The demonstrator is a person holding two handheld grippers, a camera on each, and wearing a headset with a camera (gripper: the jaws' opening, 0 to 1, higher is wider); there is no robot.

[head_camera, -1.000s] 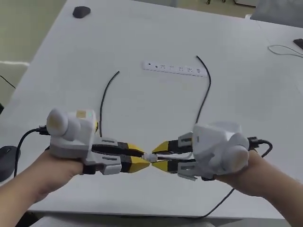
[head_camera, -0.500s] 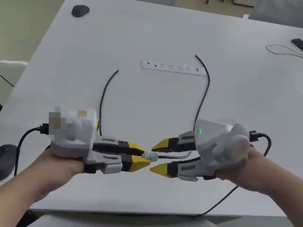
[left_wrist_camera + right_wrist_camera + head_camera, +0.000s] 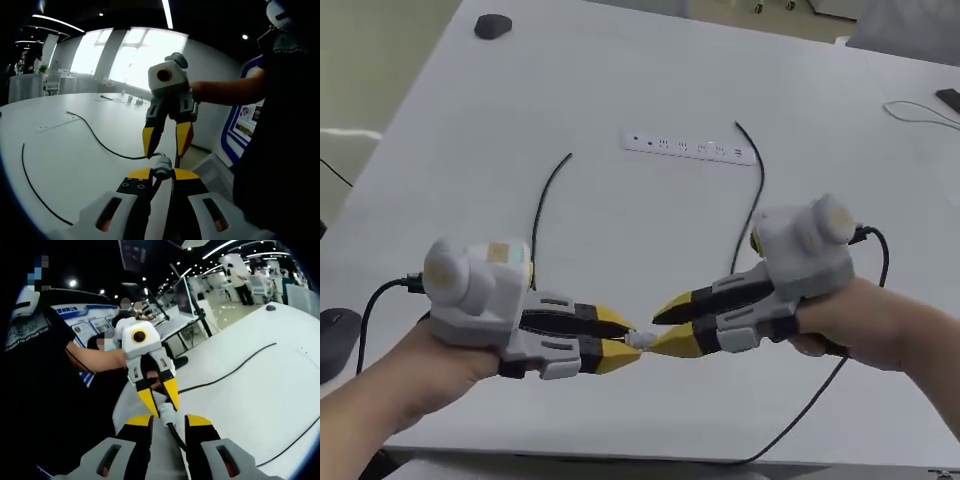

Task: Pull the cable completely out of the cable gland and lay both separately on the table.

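White tabletop (image 3: 620, 60) stretched away under both grippers, with a white power strip (image 3: 688, 147) lying across its middle, one black wire (image 3: 548, 200) curving to the left of it and another black wire (image 3: 756, 195) trailing down from its right end. A dark mouse (image 3: 493, 25) sat at the far corner and a second mouse (image 3: 335, 340) at the near left edge. Behind, the left gripper view showed bright windows (image 3: 135, 55) and ceiling lights in an open office. The left gripper (image 3: 625, 342) had its yellow tips pressed together on the small pale cable gland (image 3: 638, 340), held in the air just above the near part of the table. The right gripper (image 3: 658, 330) faced it tip to tip with its jaws spread apart. In the right gripper view the black cable (image 3: 175, 432) came out of the gland's end and ran down between those spread jaws.
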